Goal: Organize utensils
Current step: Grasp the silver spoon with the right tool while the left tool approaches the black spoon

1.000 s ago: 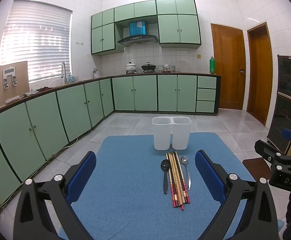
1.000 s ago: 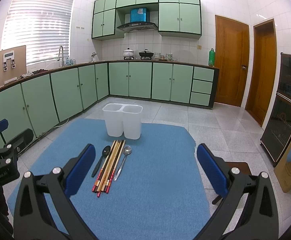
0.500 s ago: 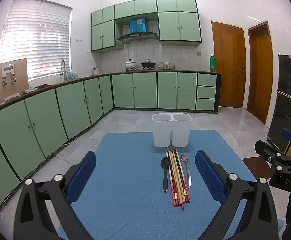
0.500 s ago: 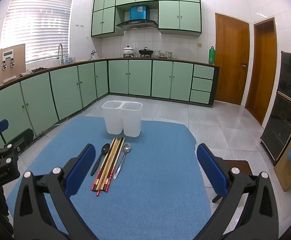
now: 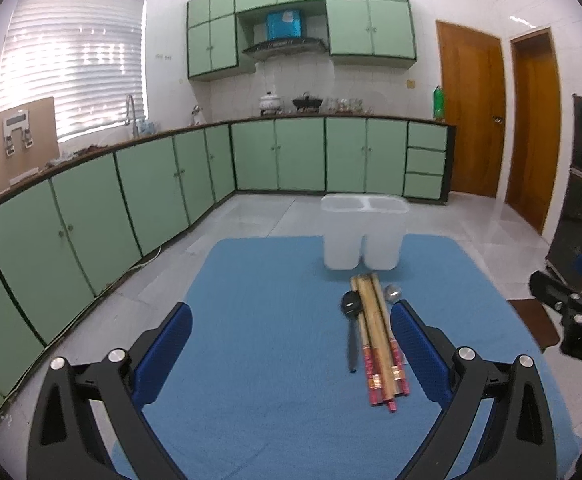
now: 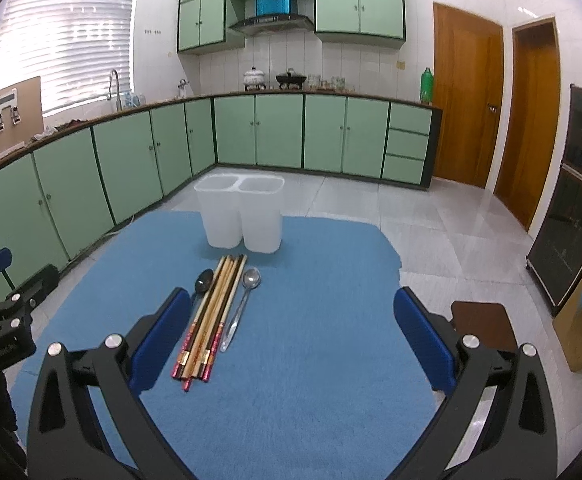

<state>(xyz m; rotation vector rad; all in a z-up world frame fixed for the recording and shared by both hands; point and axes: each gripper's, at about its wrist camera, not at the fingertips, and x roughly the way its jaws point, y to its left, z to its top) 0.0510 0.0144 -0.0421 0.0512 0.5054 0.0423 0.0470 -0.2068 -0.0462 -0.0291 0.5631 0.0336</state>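
Note:
A bundle of several chopsticks (image 5: 375,336) (image 6: 211,314) lies on the blue mat (image 5: 267,320) (image 6: 323,320). A black spoon (image 5: 351,320) (image 6: 203,282) lies on its left and a silver spoon (image 6: 243,304) (image 5: 391,292) on its right. A white two-compartment holder (image 5: 363,236) (image 6: 243,212) stands upright behind them. My left gripper (image 5: 291,348) is open and empty, just left of the utensils. My right gripper (image 6: 291,344) is open and empty, just right of them.
Green kitchen cabinets (image 5: 131,200) run along the left and back. Two wooden doors (image 6: 499,112) are at the right. A dark cabinet (image 6: 571,208) and a brown stool (image 6: 483,324) stand right of the table. The mat's edges drop to a tiled floor (image 6: 431,220).
Both grippers have moved forward and lower toward the utensils, which now look larger and nearer. Both stay open. The utensils and holder have not moved.

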